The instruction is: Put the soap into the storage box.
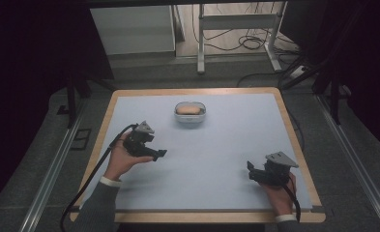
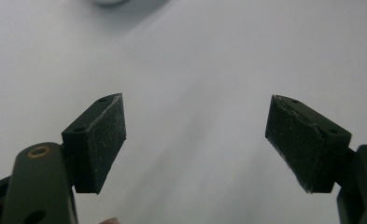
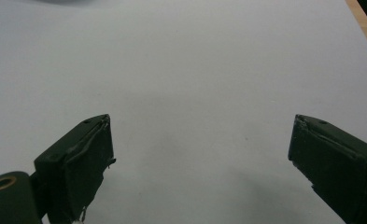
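One small white bowl (image 1: pixel 190 115) (something tan inside) sits on the table (image 1: pixel 216 159); two grippers, left (image 2: pixel 197 140) and right (image 3: pixel 202 158), both spread wide, empty.

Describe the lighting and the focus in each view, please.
High view: dim, dark surroundings; the pale table is evenly lit, the bowl small but readable. Left gripper view: open left gripper fairly sharp, mat soft, faint shadow streak. Right gripper view: brighter; the open right gripper casts a soft shadow.
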`<state>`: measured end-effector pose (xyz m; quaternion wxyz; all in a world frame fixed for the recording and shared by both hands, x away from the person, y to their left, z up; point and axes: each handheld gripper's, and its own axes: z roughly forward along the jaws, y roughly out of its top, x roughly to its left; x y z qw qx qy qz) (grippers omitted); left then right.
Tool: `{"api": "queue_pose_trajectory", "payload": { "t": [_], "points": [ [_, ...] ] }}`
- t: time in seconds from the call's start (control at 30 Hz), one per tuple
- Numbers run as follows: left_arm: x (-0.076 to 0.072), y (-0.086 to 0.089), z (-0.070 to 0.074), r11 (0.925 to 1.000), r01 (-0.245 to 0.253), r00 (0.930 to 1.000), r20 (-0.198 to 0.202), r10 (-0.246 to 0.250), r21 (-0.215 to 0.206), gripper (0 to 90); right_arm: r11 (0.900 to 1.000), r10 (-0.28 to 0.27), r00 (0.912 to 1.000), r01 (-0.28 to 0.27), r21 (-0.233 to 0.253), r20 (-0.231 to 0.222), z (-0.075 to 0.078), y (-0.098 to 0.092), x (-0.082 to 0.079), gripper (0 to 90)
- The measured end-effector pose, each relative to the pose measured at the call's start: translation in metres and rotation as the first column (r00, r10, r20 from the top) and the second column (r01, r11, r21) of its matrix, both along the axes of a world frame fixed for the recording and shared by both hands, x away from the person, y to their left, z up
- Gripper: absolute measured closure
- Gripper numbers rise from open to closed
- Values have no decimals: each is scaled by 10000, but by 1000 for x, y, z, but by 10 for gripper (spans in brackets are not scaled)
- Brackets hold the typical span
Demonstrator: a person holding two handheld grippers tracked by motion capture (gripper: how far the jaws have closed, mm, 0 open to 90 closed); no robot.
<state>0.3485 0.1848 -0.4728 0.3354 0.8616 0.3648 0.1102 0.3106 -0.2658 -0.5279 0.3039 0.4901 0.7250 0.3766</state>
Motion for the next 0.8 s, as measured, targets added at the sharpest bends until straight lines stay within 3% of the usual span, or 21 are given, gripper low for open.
{"api": "queue_pose_trajectory", "payload": {
  "t": [0.17,0.37,0.43,0.63,0.8],
  "points": [
    [-16,12,-15,9992,-391,9992,-87,390,-74,200,10000,-26,10000,26,8,46,0,0,0,66],
    [-26,17,-32,9987,-506,9981,-367,504,-61,193,10000,-8,10000,8,-11,87,0,0,-1,66],
    [-26,18,-34,9986,-523,9979,-377,526,78,188,10000,6,10000,-5,-29,92,0,0,-1,66],
    [-27,22,-34,9976,-669,9971,-363,663,-153,188,10000,84,9999,-83,-42,113,0,0,-1,66],
    [-27,20,-37,9980,-634,9972,-403,630,-72,185,9997,210,9997,-212,126,142,1,-1,-1,60]
  ]
}}
